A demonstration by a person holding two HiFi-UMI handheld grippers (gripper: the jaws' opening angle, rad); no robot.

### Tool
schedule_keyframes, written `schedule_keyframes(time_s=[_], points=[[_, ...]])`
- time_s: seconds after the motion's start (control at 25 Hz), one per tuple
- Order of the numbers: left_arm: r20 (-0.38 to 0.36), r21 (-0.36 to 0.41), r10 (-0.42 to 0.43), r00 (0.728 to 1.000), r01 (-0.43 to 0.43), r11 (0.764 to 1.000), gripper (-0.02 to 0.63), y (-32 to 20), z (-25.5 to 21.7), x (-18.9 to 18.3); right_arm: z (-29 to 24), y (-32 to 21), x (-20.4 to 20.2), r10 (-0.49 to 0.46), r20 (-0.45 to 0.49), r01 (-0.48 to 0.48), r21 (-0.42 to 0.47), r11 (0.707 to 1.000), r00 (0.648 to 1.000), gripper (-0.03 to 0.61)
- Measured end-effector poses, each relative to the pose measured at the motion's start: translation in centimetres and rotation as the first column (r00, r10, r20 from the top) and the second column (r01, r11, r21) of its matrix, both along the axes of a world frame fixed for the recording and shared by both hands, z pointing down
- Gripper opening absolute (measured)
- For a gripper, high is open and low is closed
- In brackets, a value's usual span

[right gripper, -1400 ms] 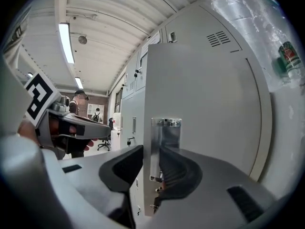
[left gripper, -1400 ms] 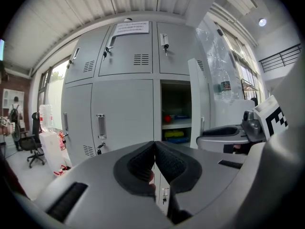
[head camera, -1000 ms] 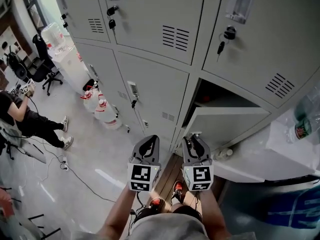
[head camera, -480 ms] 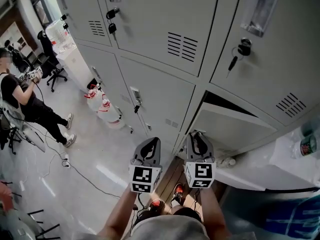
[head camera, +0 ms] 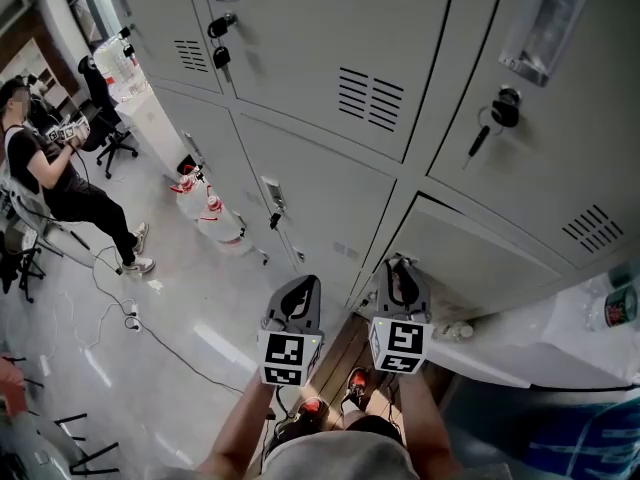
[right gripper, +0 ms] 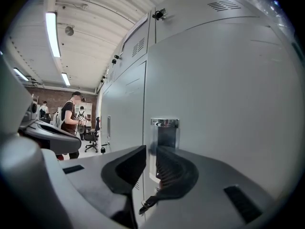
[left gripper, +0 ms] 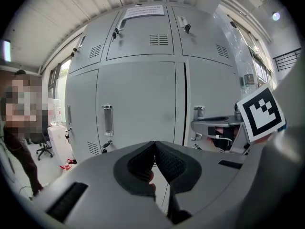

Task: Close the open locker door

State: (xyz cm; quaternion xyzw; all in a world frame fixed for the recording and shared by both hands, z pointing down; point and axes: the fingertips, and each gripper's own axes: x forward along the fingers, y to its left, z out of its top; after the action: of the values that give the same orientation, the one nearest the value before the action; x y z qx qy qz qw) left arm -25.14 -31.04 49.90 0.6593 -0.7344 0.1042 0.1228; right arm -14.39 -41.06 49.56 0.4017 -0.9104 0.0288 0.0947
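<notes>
Jaws of left gripper pressed together, empty. Right gripper: jaws narrow, just been closing, nothing between, tips at low right locker door, door nearly flush. Two grippers, one door.

A shared office or lab workroom: grey metal lockers just ahead of the left hand-held gripper; an office chair, water jugs and floor cables off to its left; strip lights overhead.

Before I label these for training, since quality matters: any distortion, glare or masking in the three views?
Head view: sharp, lockers bowed by the wide lens, pale sheen on the floor. Left gripper view: strong fisheye, black corners, mosaic patch over the person. Right gripper view: same fisheye, ceiling light strip blown out.
</notes>
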Motion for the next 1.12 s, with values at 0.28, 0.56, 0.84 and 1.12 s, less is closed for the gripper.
schedule_keyframes(time_s=[0.28,0.56,0.84,1.12], points=[[-0.002,-0.011,-0.018,1.000,0.018,1.000,0.021,0.2,0.4,-0.8,-0.2,-1.3,-0.2,0.035,0.004,-0.035,0.014,0.999,0.999,0.071],[-0.007,-0.026,-0.019,1.000,0.019,0.999,0.021,0.3,1.0,-1.0,-0.2,-2.2,-0.1,0.076,0.000,-0.076,0.025,0.997,0.997,0.057],[-0.009,-0.027,-0.027,1.000,0.027,0.999,0.021,0.4,0.9,-1.5,-0.1,-2.4,-0.1,0.088,-0.003,-0.087,0.030,0.996,0.996,0.054],[-0.009,-0.031,-0.021,1.000,0.020,0.999,0.021,0.7,1.1,-1.4,0.0,-2.4,-0.1,0.100,-0.012,-0.099,0.024,0.995,0.995,0.054]])
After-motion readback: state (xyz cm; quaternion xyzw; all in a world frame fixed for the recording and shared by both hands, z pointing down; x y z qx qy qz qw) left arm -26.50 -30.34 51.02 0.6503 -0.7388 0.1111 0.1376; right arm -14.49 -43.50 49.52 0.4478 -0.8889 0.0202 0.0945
